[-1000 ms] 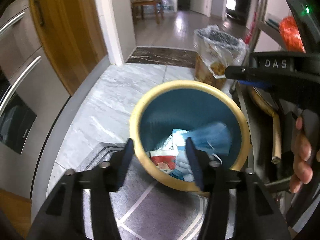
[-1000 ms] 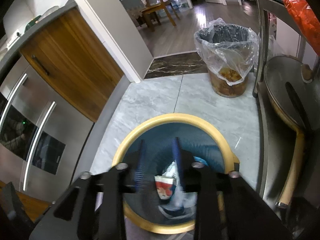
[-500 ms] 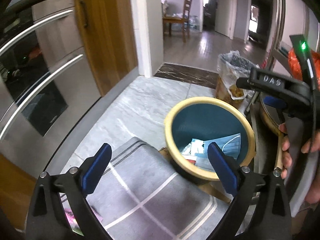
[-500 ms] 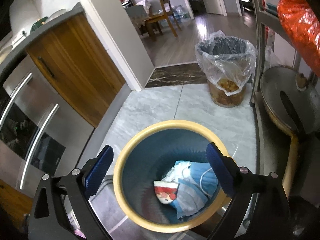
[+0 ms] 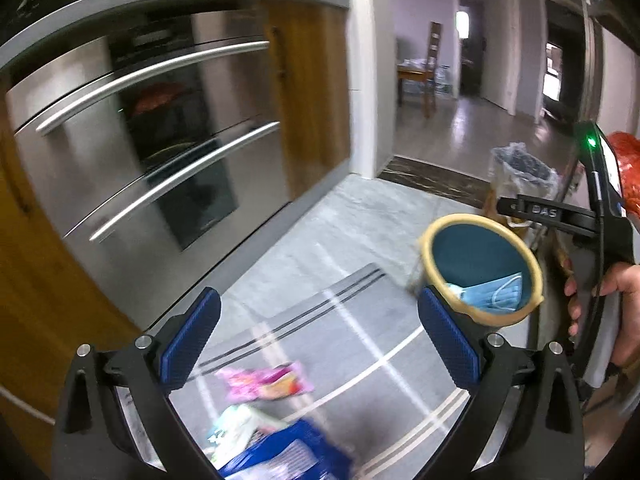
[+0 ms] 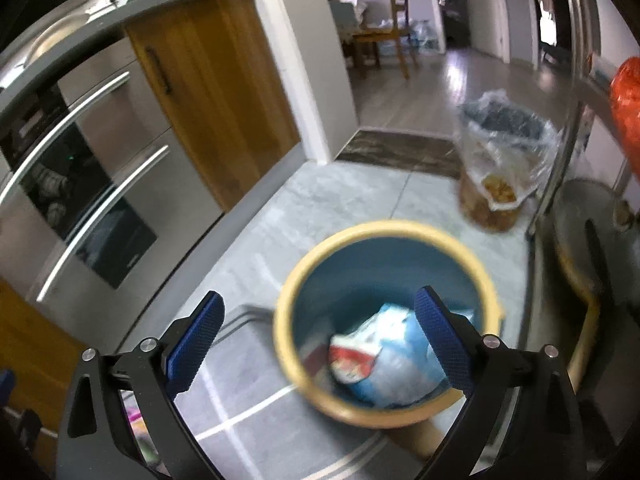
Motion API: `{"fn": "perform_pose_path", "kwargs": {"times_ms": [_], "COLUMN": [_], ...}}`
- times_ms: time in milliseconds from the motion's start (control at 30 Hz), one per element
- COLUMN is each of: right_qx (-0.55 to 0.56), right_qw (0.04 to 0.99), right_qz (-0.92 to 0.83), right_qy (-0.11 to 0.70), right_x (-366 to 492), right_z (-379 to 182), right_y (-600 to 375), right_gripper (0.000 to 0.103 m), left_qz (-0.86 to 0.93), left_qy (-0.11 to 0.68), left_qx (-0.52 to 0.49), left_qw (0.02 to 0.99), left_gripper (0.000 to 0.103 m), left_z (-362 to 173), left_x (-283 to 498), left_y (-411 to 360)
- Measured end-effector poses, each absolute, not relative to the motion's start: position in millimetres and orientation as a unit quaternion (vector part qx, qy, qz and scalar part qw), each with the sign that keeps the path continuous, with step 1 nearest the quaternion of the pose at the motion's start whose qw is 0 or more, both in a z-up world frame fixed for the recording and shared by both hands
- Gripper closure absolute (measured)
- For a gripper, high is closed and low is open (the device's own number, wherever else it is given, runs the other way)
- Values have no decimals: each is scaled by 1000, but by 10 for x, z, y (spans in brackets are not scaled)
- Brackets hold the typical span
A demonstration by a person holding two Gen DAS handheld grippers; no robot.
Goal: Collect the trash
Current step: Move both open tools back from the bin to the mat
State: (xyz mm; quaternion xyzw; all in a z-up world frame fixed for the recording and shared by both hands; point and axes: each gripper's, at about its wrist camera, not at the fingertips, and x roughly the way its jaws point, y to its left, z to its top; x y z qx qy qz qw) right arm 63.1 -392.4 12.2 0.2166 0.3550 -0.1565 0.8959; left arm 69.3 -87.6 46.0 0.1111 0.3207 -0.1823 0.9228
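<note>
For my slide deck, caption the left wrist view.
Open left gripper above pink wrapper on grey rug, bin beyond.

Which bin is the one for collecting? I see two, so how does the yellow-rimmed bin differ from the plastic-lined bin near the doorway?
The yellow-rimmed bin is teal inside and unlined; the plastic-lined bin wears a clear bag. The first holds a blue face mask and wrappers; the second holds brownish scraps. The first touches the grey rug; the second stands on tile. Both are open-topped.

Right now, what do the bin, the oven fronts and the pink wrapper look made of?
Bin: looks like moulded plastic, matt, teal inside with a cream rim; ceramic not ruled out.
Oven fronts: brushed stainless steel, going by the grey sheen and soft reflections, with dark glass windows.
Pink wrapper: thin glossy plastic film, crinkled and printed; blurred, so tentative.
</note>
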Motion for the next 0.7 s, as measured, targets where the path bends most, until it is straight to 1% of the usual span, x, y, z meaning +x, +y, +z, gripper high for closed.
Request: {"fn": "perform_pose_path", "kwargs": {"times_ms": [100,367,700], "right_qx": [229,193,174], "right_qw": [892,900,895], "right_qz": [-134,-93,-44], "right_qy": [366,379,409], "right_x": [591,506,522], "right_z": [116,155,116], "right_y": [-3778,-3333,-2825], "right_gripper": [8,7,7], "left_qz": [-159,-93,-61], "left_qy": [327,345,356], "left_qx": [98,80,57], "left_qw": [926,931,931], "left_gripper": [6,6,6], "left_z": [465,347,191], "left_x": [605,420,294], "left_y": [-572,58,465]}}
